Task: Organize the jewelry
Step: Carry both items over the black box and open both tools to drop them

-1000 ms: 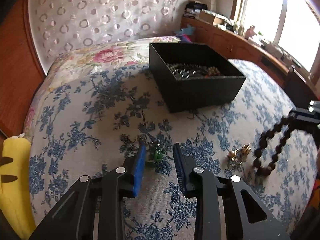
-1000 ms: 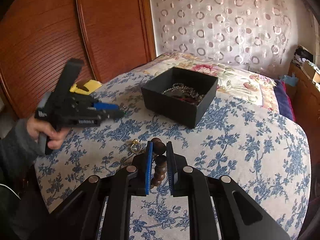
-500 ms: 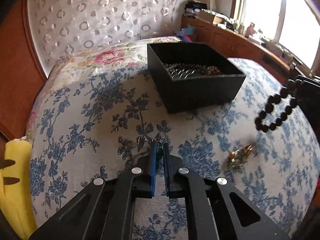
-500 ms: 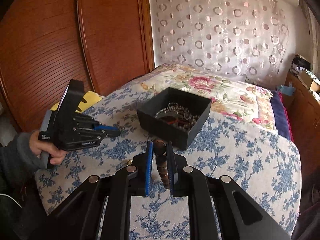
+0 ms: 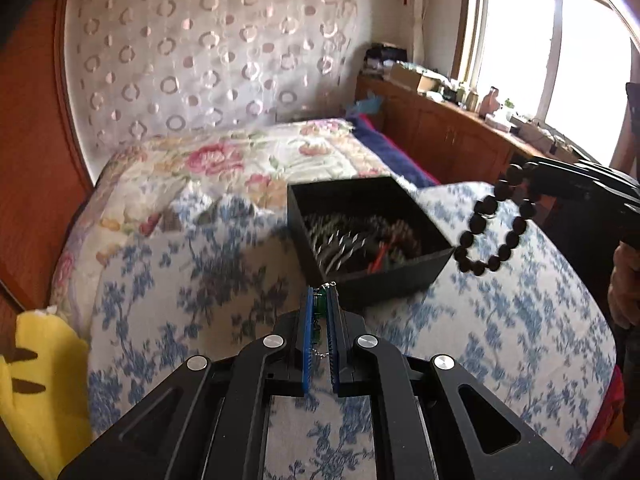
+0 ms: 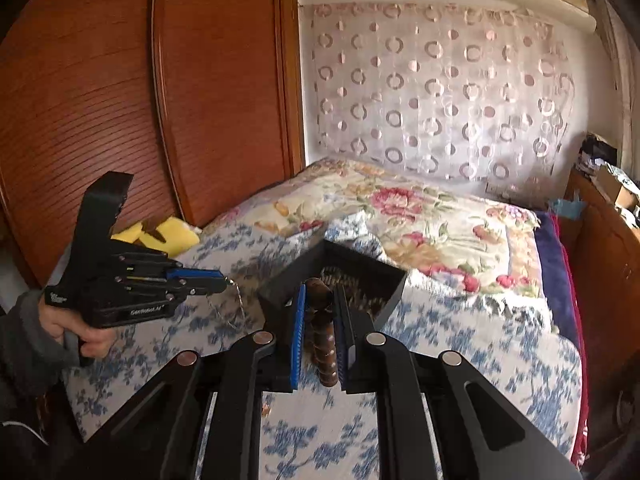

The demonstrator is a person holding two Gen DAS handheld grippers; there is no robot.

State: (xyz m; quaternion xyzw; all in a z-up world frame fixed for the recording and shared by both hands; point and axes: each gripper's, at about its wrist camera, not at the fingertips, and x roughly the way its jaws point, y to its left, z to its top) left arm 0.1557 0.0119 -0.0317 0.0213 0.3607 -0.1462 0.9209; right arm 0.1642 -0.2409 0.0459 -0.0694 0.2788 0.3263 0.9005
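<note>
We hold both grippers above a bed with a blue-flowered cover point(image 5: 168, 280). The black box point(image 5: 372, 276) sits on the cover between them, open at the top, its near wall directly ahead of each tool. Inside it lies a tangle of chains and beads; the separate pieces are hard to make out.

The left gripper point(image 5: 320, 300) is closed, its blue pads clamped on a small green-and-silver piece of jewelry point(image 5: 319, 305). Most of that piece is hidden between the pads; in the right wrist view a thin chain point(image 6: 234, 308) hangs from the tips.

The right gripper point(image 6: 320, 300) is closed on a dark beaded bracelet point(image 5: 494, 228), whose loop hangs free just beside the right side of the box in the left wrist view.

A yellow cushion point(image 5: 40, 392) lies at the left edge of the bed against the wooden wardrobe point(image 6: 120, 100). A cluttered wooden sideboard point(image 5: 460, 136) runs along the right side under the window. The cover around the box is open, blurred in places.
</note>
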